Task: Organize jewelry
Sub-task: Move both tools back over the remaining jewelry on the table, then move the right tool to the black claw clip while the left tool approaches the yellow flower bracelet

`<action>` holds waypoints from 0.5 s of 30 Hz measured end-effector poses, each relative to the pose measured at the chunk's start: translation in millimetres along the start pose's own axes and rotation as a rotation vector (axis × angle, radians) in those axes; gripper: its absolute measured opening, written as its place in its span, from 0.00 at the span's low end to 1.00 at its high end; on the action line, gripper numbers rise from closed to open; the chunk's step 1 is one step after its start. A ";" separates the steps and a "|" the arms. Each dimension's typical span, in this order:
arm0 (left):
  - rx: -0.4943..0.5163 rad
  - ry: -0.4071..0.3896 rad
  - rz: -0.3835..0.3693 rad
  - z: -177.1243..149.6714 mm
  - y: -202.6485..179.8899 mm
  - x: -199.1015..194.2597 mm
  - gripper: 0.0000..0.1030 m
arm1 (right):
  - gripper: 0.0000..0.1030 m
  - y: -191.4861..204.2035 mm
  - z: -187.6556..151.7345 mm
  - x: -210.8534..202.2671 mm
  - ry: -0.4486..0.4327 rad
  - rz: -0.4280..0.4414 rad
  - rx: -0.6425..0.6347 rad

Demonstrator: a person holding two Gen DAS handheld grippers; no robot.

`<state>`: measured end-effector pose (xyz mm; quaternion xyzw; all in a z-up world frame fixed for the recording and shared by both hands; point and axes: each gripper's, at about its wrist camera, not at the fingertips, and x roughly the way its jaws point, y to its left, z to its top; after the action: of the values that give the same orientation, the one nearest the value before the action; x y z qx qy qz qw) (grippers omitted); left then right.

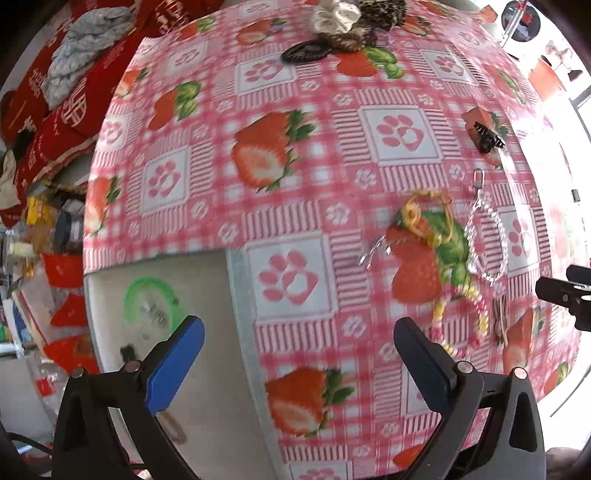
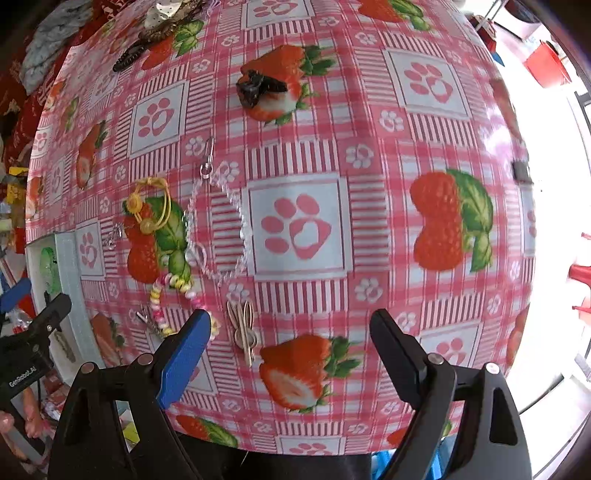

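A grey-white open box sits at the table's left edge and holds a green bangle and small pieces. My left gripper is open and empty, above the box's right wall. Loose on the strawberry cloth lie a clear bead bracelet, a yellow hair tie, a pastel bead bracelet, a beige hair clip, a silver earring and a black claw clip. My right gripper is open and empty, just right of the beige clip.
Scrunchies and a black oval clip lie at the table's far side. Red cushions and a grey cloth lie beyond the left edge, with clutter below. The box also shows in the right wrist view.
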<state>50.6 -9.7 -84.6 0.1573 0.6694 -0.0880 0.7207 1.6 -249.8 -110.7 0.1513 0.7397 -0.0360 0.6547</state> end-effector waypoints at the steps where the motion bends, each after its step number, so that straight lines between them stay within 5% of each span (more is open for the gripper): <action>1: 0.010 -0.003 -0.004 3.2 -1.6 1.5 1.00 | 0.87 -0.2 5.3 -1.0 -0.009 -0.006 -0.010; 3: 0.036 -0.006 -0.002 9.9 -6.3 5.9 0.91 | 0.87 -0.2 14.0 -2.7 -0.020 -0.014 -0.022; 10: 0.064 -0.007 -0.057 25.8 -15.9 20.3 0.91 | 0.87 0.7 61.3 -4.4 -0.058 -0.039 -0.074; 12: 0.075 0.003 -0.068 29.0 -19.0 25.9 0.78 | 0.87 3.0 75.5 -5.0 -0.076 -0.049 -0.097; 15: 0.086 0.024 -0.065 31.5 -23.5 34.9 0.78 | 0.87 9.0 100.6 -4.0 -0.095 -0.062 -0.129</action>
<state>75.2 -39.6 -120.1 0.1674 0.6784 -0.1382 0.7019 100.8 -267.3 -119.6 0.0840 0.7131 -0.0157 0.6959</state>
